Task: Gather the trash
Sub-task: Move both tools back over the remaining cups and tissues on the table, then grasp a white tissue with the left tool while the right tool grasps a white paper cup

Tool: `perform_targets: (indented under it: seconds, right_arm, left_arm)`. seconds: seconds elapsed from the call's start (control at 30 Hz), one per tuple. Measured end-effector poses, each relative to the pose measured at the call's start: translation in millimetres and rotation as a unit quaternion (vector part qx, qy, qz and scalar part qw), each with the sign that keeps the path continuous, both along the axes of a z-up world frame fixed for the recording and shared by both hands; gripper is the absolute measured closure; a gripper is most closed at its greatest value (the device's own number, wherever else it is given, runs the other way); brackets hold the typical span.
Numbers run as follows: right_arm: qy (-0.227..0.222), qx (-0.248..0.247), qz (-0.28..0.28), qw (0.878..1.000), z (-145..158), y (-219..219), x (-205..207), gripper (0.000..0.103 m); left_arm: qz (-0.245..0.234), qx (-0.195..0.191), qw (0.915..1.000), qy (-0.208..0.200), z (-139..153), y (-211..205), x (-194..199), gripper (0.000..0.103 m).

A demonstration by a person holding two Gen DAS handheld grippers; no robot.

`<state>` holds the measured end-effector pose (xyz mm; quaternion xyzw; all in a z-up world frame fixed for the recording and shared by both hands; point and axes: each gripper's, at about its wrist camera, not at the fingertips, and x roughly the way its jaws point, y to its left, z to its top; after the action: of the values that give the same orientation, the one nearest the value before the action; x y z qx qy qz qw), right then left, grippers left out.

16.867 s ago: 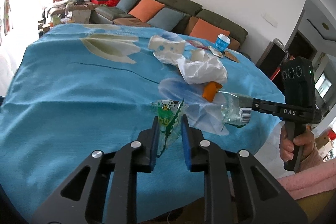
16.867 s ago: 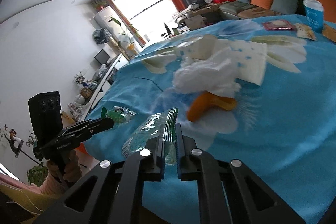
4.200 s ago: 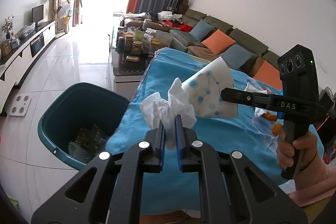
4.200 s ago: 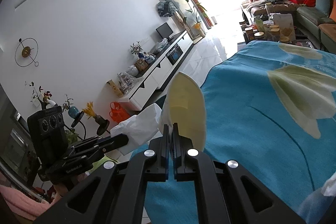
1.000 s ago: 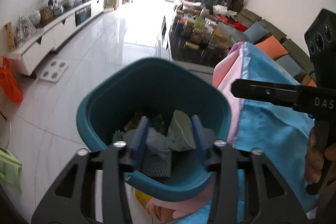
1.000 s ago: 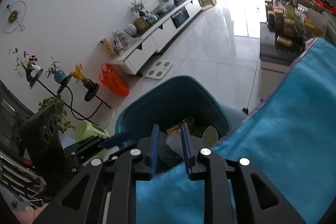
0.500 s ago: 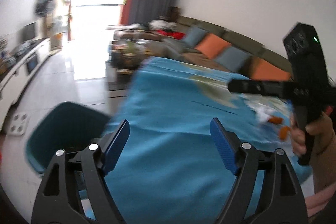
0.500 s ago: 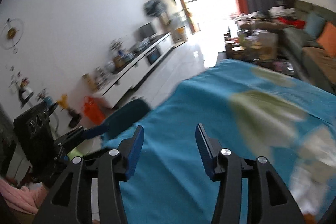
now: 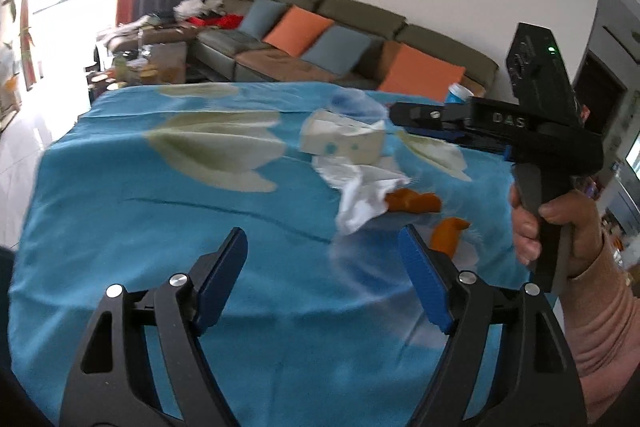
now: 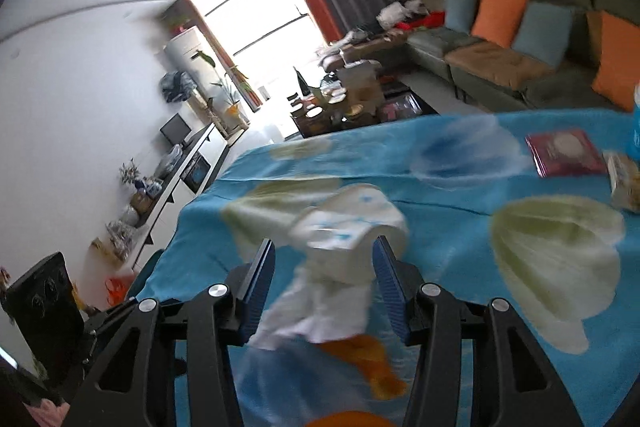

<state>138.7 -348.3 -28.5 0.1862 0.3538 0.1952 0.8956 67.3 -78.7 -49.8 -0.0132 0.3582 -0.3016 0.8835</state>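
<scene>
On the blue flowered tablecloth (image 9: 120,211) lie a crushed white paper cup with blue dots (image 9: 340,141), a crumpled white tissue (image 9: 362,193) and orange peel pieces (image 9: 414,203). My left gripper (image 9: 322,255) is open and empty, above the cloth short of the tissue. My right gripper (image 10: 324,275) is open and empty, its jaws wide on either side of the cup (image 10: 348,227) and tissue (image 10: 320,311), above them. Orange peel (image 10: 364,359) lies below it. The right gripper also shows in the left wrist view (image 9: 404,115), behind the cup.
A red packet (image 10: 564,151), a snack wrapper (image 10: 624,183) and a blue paper cup (image 9: 460,93) sit at the table's far side. A sofa with orange and blue cushions (image 9: 320,35) stands behind. The teal bin's edge (image 10: 150,269) shows past the table's left end.
Both grippers swung from over the teal bin, where they let go of the tissue and the cup, back over the table. Both now hang open above the remaining cup, tissue and peel.
</scene>
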Motion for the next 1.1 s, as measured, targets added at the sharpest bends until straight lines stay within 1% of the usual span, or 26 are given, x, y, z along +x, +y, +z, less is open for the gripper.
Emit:
perform_targets:
  seconds: [0.13, 0.2, 0.23, 0.3, 0.43, 0.5, 0.57, 0.6, 0.63, 0.7, 0.73, 0.77, 0.8, 0.87, 1.1]
  right_arm:
    - [0.018, 0.007, -0.008, 1.000, -14.7, -2.7, 15.4, 0.054]
    - [0.024, 0.013, -0.010, 1.000, -20.0, -7.0, 24.6, 0.044]
    - [0.025, 0.014, -0.009, 1.000, -22.1, -11.6, 26.4, 0.041]
    - [0.033, 0.013, -0.001, 0.999, -25.0, -10.9, 33.9, 0.029]
    - [0.060, 0.023, 0.017, 0.998, -37.9, -10.1, 53.1, 0.028]
    - [0.067, 0.027, 0.025, 0.997, -42.1, -8.7, 55.9, 0.028]
    - [0.071, 0.030, 0.035, 0.996, -45.0, -5.7, 56.6, 0.030]
    - [0.071, 0.030, 0.037, 0.996, -45.7, -4.7, 56.2, 0.034]
    - [0.071, 0.032, 0.041, 0.996, -45.8, -4.0, 55.8, 0.037]
    - [0.071, 0.034, 0.042, 0.996, -45.8, -4.8, 56.0, 0.047]
    - [0.069, 0.035, 0.042, 0.996, -45.5, -5.8, 54.5, 0.048]
    - [0.068, 0.036, 0.042, 0.996, -44.7, -7.1, 52.0, 0.050]
    - [0.066, 0.037, 0.040, 0.996, -43.7, -7.8, 50.8, 0.051]
    - [0.060, 0.039, 0.038, 0.997, -41.5, -8.8, 47.2, 0.053]
    - [0.038, 0.039, 0.031, 0.998, -30.7, -10.5, 38.0, 0.055]
  left_arm:
    - [-0.016, 0.000, 0.9996, 0.025, -4.8, -19.9, 13.6, 0.029]
    - [-0.021, 0.002, 0.9990, 0.039, -7.6, -29.2, 21.9, 0.030]
    - [-0.024, 0.004, 0.9987, 0.045, -8.3, -32.4, 25.9, 0.031]
    - [-0.026, 0.006, 0.9983, 0.052, -9.1, -36.1, 31.2, 0.033]
    - [-0.031, 0.012, 0.9969, 0.071, -14.9, -45.5, 42.2, 0.042]
    - [-0.032, 0.013, 0.9963, 0.079, -18.4, -48.5, 46.9, 0.046]
    - [-0.036, 0.010, 0.9956, 0.086, -20.8, -49.8, 49.8, 0.055]
    - [-0.037, 0.009, 0.9953, 0.089, -22.0, -50.8, 51.5, 0.057]
    - [-0.038, 0.009, 0.9951, 0.091, -23.5, -51.4, 53.1, 0.062]
    - [-0.035, 0.012, 0.9948, 0.095, -26.2, -52.1, 56.0, 0.070]
    - [-0.035, 0.013, 0.9947, 0.096, -27.5, -53.0, 57.4, 0.080]
    - [-0.035, 0.012, 0.9946, 0.097, -28.4, -52.9, 58.2, 0.086]
    - [-0.033, 0.011, 0.9946, 0.098, -29.1, -51.8, 58.9, 0.088]
    - [-0.033, 0.007, 0.9948, 0.096, -29.5, -50.8, 57.3, 0.094]
    - [-0.025, -0.004, 0.9968, 0.076, -22.1, -37.1, 50.0, 0.095]
